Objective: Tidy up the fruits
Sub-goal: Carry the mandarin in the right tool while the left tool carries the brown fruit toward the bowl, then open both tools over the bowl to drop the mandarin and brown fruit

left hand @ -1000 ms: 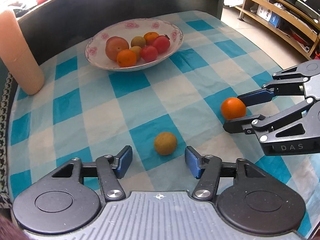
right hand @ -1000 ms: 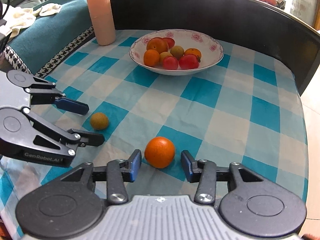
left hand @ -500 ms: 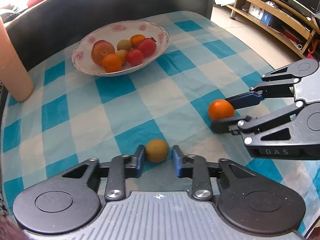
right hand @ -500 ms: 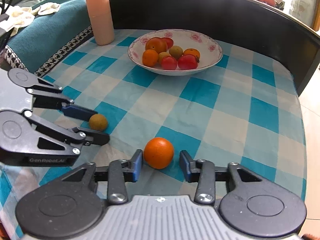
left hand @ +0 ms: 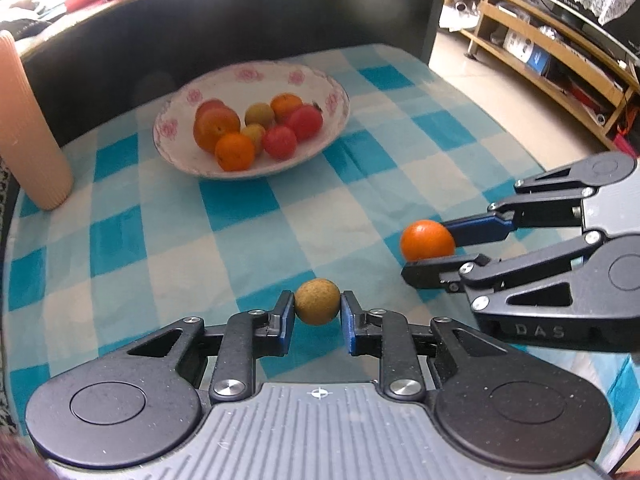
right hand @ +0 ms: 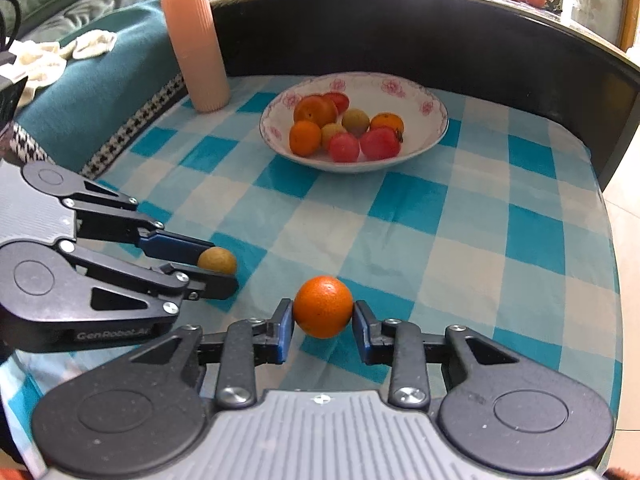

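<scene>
Your left tongs clamp the firm brown fruit; right tongs are closing across the orange, round and roll-prone.

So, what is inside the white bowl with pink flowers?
The bowl holds seven visible fruits: three orange ones, two red ones and two small yellow-green ones. Anything lying beneath the pile is covered, so the count may be incomplete.
</scene>
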Demonstrator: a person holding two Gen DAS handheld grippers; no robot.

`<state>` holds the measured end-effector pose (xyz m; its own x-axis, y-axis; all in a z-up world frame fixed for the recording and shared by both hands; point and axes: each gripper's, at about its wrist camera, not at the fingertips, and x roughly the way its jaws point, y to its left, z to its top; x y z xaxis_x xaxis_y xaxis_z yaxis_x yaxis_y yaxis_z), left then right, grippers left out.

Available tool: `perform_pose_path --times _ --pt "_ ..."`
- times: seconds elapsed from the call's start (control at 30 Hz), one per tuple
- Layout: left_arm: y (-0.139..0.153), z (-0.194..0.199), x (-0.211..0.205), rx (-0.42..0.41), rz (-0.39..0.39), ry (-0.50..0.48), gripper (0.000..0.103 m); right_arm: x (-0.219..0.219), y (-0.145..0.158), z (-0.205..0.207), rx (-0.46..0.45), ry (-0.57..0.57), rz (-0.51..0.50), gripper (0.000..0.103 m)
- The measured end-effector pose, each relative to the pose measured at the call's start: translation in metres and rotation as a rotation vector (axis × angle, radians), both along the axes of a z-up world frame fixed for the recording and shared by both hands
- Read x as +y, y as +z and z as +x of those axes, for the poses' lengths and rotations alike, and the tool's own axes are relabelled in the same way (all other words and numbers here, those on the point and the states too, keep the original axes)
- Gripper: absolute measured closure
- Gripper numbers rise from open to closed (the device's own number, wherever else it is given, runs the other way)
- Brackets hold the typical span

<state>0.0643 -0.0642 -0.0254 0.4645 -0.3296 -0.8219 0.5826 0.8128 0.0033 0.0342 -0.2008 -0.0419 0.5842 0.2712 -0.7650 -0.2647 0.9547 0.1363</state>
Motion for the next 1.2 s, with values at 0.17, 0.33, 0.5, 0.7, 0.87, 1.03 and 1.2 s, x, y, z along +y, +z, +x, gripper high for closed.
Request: perform_pose_path --times 0.17,0.33,0.5,0.7,0.87,1.03,1.2 --pt "0.013 0.006 -0.003 -0.034 -0.019 0.014 0.072 0.003 0.012 0.004 -0.037 -0.007 0.017 0.044" --pt "0.022 0.015 -0.002 -0.059 -0.039 0.034 0.072 0.004 0.022 0.011 -0.062 -0.026 0.026 0.044" --pt "0.032 0.033 -0.004 -0.089 -0.056 0.067 0.073 0.003 0.034 0.026 -0.099 -0.053 0.017 0.044" --pt "0.044 0.068 -0.005 -0.127 -0.073 0.128 0.073 -0.001 0.046 0.060 -0.141 -0.094 0.017 0.044" --pt "0.046 0.093 -0.005 -0.150 -0.081 0.165 0.073 0.001 0.049 0.093 -0.174 -0.104 0.015 0.044" --pt "0.035 0.109 -0.006 -0.131 -0.086 0.182 0.073 0.000 0.041 0.114 -0.185 -0.110 0.018 0.044" --pt "0.025 0.115 -0.007 -0.121 -0.081 0.196 0.073 -0.003 0.028 0.127 -0.181 -0.107 0.017 0.044"
